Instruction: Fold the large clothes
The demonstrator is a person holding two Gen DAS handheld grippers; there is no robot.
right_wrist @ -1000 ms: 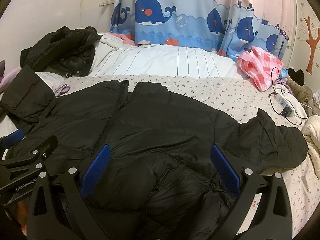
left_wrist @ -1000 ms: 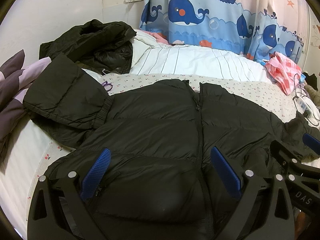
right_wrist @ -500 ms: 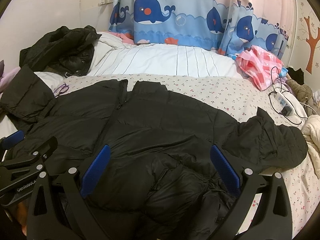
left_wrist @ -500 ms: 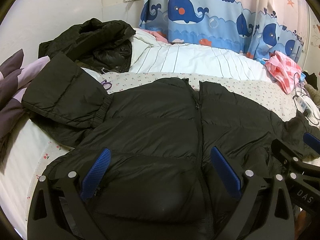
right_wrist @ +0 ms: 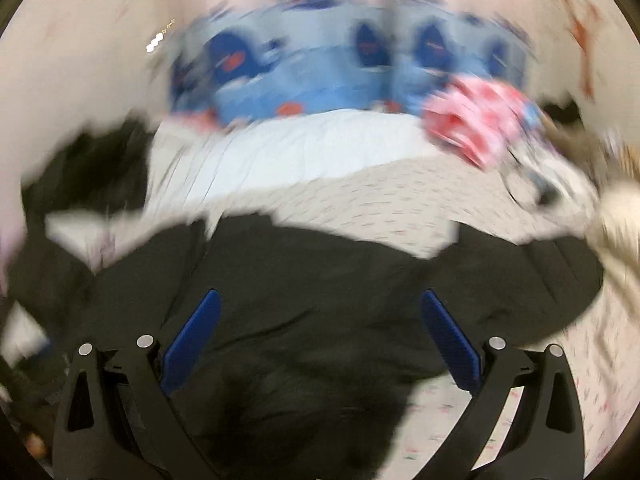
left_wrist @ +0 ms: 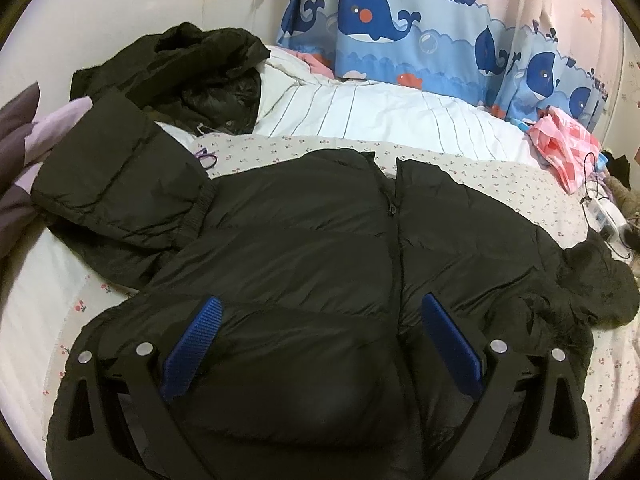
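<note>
A large black puffer jacket [left_wrist: 312,240] lies front-up and zipped on the flowered bedsheet [left_wrist: 500,176], with one sleeve folded up at the left [left_wrist: 116,184] and the hood bunched at the right [left_wrist: 592,280]. My left gripper [left_wrist: 320,320] is open and empty, just above the jacket's lower front. The right wrist view is heavily motion-blurred; the jacket [right_wrist: 320,280] fills its lower half. My right gripper [right_wrist: 320,316] is open and empty above it.
A second black jacket [left_wrist: 192,68] is heaped at the back left on a white striped duvet [left_wrist: 380,120]. A pink checked cloth [left_wrist: 564,144] and a power strip with cables [left_wrist: 608,216] lie at the right. A whale-print curtain [left_wrist: 400,20] hangs behind.
The right gripper has moved fast, blurring its view, and has left the left wrist view. The left gripper has barely shifted. The jacket lies as before.
</note>
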